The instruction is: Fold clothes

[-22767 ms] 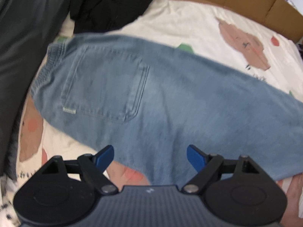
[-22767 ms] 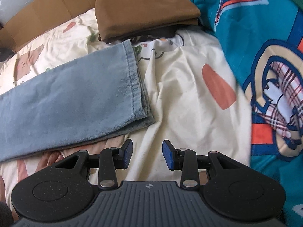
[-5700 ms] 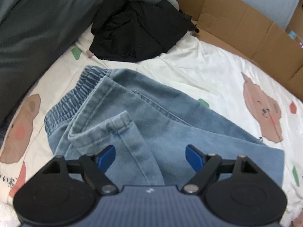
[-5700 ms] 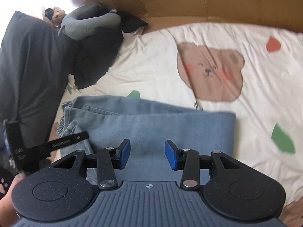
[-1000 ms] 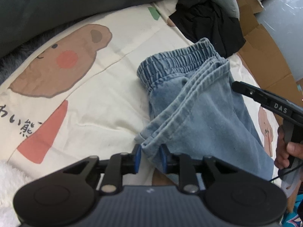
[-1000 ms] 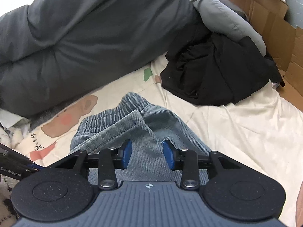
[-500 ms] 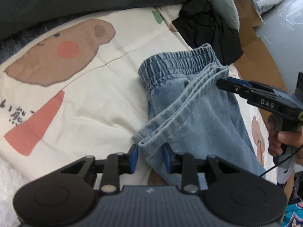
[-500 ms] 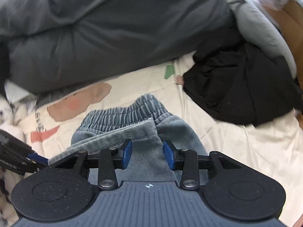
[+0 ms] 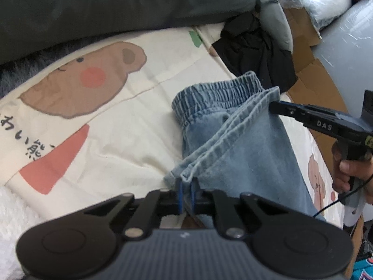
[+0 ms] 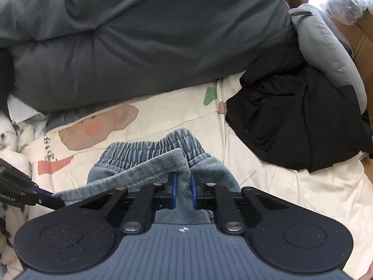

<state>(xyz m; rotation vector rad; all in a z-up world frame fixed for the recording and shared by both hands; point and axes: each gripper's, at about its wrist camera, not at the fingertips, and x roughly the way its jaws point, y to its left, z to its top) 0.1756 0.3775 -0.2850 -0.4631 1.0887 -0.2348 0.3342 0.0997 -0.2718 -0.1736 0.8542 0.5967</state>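
Both jaws just closed, left gripper [image 9: 185,192] and right gripper [image 10: 181,187] pinching opposite hem corners of jeans [image 9: 244,154] on sheet [image 9: 139,126], hem spanning between them, waistband beyond.

Light blue jeans [image 9: 247,161] are laid folded on the bear-print bed sheet [image 9: 130,107], just beside the black garment [image 9: 256,53]. The elastic waistband [image 10: 149,150] is overlapped by the hemmed leg end [image 9: 233,130].

left gripper [image 9: 185,194] just closed on jeans [image 9: 244,154] hem, right gripper [image 10: 181,187] likewise
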